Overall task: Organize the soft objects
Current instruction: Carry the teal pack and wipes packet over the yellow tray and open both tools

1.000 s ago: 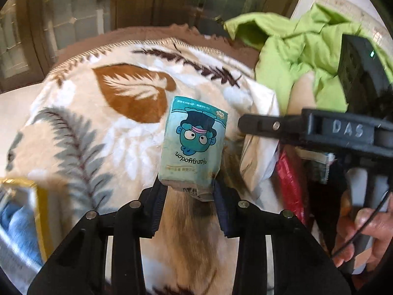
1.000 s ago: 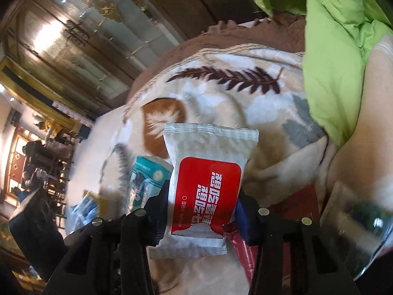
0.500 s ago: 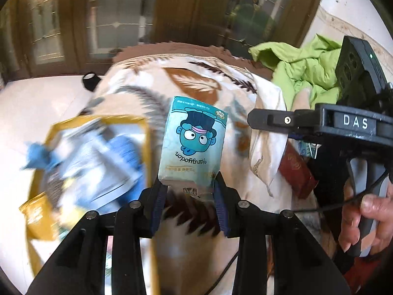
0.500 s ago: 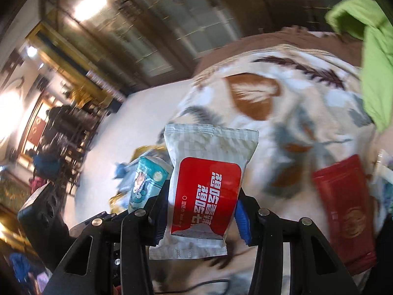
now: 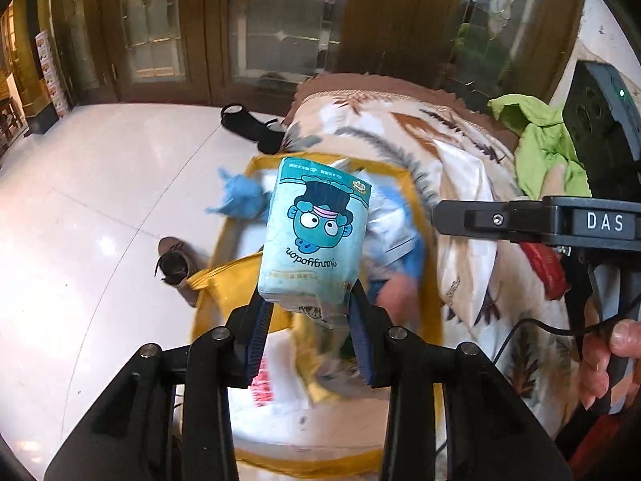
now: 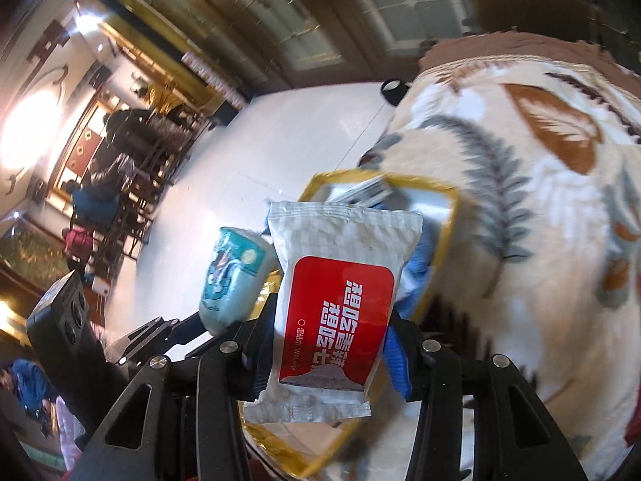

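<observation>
Your left hand-held gripper (image 5: 310,312) is closed on a teal tissue pack (image 5: 316,236), pinching its lower end between both fingers; the pack stands upright with its cartoon face printed upside down. Your right hand-held gripper (image 6: 334,350) is closed on a white wet-wipe packet (image 6: 336,300) with a red label, held upright by its lower half.

Items in the left wrist view:
- Yellow-rimmed bag (image 5: 224,240), open, on the floor behind and below the tissue pack; it holds blurred blue and white packets.
- Blue glove (image 5: 240,200), at 10 o'clock from the tissue pack, at the bag's edge.
- Leaf-print blanket (image 5: 460,152), at 2 o'clock, draped over a surface, touching the bag's far right side.
- Green cloth (image 5: 537,144), at 2 o'clock, on the blanket's far right.
- Red packet (image 5: 545,268), at 3 o'clock on the blanket, partly hidden by the right hand-held gripper.
- Your hand (image 5: 605,364), at 4 o'clock, wrapped around the right gripper's handle.
- Black sandal (image 5: 248,124), at 11 o'clock on the white floor (image 5: 100,200).
- Brown shoe (image 5: 176,264), at 9 o'clock, just beside the bag.

In the right wrist view, the tissue pack sits at 9 o'clock, just beside the wet-wipe packet, with the bag behind both.
</observation>
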A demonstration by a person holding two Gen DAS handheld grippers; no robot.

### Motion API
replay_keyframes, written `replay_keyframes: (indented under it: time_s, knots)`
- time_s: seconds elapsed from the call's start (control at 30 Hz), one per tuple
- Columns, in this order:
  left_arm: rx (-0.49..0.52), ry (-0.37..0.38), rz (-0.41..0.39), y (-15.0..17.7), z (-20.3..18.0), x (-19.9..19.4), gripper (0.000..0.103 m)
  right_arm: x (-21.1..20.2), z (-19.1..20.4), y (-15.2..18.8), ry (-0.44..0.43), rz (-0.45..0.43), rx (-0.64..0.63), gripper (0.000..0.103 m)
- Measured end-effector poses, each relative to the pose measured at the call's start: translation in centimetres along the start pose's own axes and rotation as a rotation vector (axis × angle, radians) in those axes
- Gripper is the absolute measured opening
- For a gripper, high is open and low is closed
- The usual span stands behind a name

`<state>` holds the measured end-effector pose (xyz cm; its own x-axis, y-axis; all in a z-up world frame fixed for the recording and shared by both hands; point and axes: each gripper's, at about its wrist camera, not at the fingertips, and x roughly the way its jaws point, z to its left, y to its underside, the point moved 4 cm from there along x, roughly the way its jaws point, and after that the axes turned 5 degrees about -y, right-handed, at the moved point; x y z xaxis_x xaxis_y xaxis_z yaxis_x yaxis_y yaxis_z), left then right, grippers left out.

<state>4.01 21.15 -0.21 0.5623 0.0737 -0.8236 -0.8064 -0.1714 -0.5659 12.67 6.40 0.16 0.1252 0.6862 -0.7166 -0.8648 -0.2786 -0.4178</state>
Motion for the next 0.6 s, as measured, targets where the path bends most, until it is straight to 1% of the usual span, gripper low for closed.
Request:
replay_keyframes:
  time_s: [0.13,0.2,0.27,0.37,0.4,0.47,0.53,0.57,0.6]
  knots:
    - [-0.002,-0.011,0.039,0.8,1.2,1.1,0.035,2.7,1.8,0.7,0.013,0.056,-0.035,0.048]
    - [-0.005,-0.012,0.060,1.4,1.8,1.6,0.035,4.3,2.4,1.4,0.040,0.090,-0.057,0.049]
    - [-0.005,-0.016,0.081,1.9,2.1,2.5,0.035,5.8,2.4,2.2,0.063,0.123,-0.065,0.049]
    - [-0.007,-0.022,0.105,2.5,2.2,3.6,0.037,6.7,2.3,3.3,0.075,0.151,-0.076,0.050]
    - [-0.006,-0.025,0.103,2.6,2.2,3.8,0.041,6.8,2.3,3.5,0.065,0.153,-0.069,0.050]
    - [-0.003,-0.034,0.095,2.9,2.3,3.9,0.046,6.5,2.4,3.5,0.044,0.154,-0.054,0.054]
    - [-0.010,-0.039,0.086,3.0,2.5,3.8,0.053,5.8,2.4,3.4,0.036,0.137,-0.058,0.062]
    - [-0.014,-0.046,0.084,3.1,2.6,3.7,0.056,5.5,2.4,3.3,0.033,0.132,-0.061,0.062]
    - [-0.020,-0.058,0.080,3.1,2.7,3.5,0.061,5.1,2.4,3.3,0.023,0.126,-0.061,0.062]
